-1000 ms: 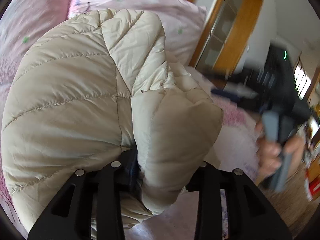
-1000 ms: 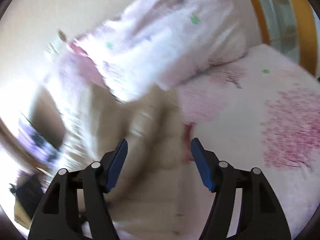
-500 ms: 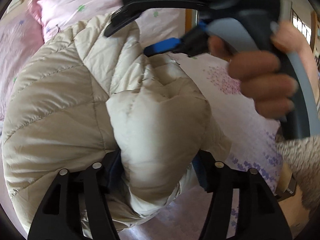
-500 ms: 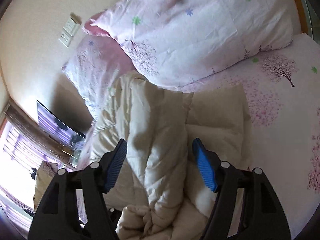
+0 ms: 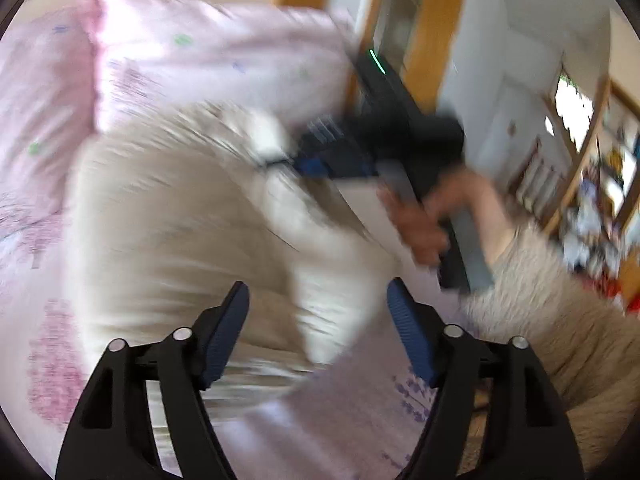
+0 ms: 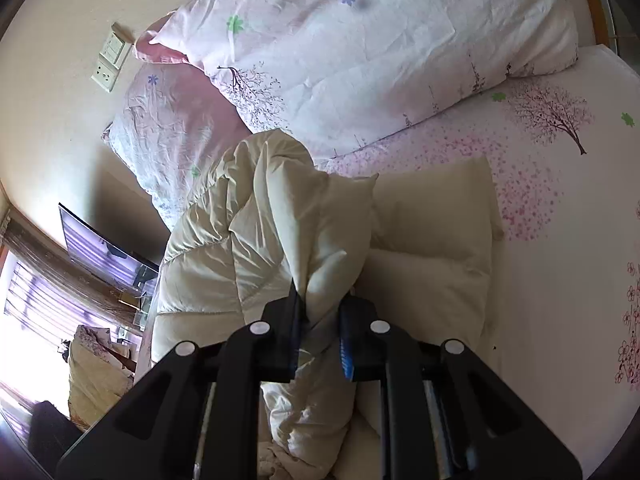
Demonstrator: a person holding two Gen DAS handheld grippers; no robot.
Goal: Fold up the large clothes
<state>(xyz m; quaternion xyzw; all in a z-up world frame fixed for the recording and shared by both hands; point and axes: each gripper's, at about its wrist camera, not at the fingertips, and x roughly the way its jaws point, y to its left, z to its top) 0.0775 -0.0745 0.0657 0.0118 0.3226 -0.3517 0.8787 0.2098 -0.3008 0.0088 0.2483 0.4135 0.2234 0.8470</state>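
Right tool [image 6: 320,332] pinches puffy quilted cream jacket [image 6: 280,232].

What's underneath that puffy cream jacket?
The jacket lies on a pink floral bedsheet, its far end against the duvet. Whatever lies directly beneath is covered.

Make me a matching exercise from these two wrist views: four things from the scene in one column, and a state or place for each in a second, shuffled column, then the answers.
Things:
1. left gripper
2. right gripper
3. cream puffer jacket
4. wall switch panel

States or places:
A. lying on the pink floral bedsheet
B. closed on a bunched fold of fabric
C. on the beige wall beside the pillows
D. jaws apart, pads pressing on nothing

Pairs: 1-D, 2-B, 3-A, 4-C
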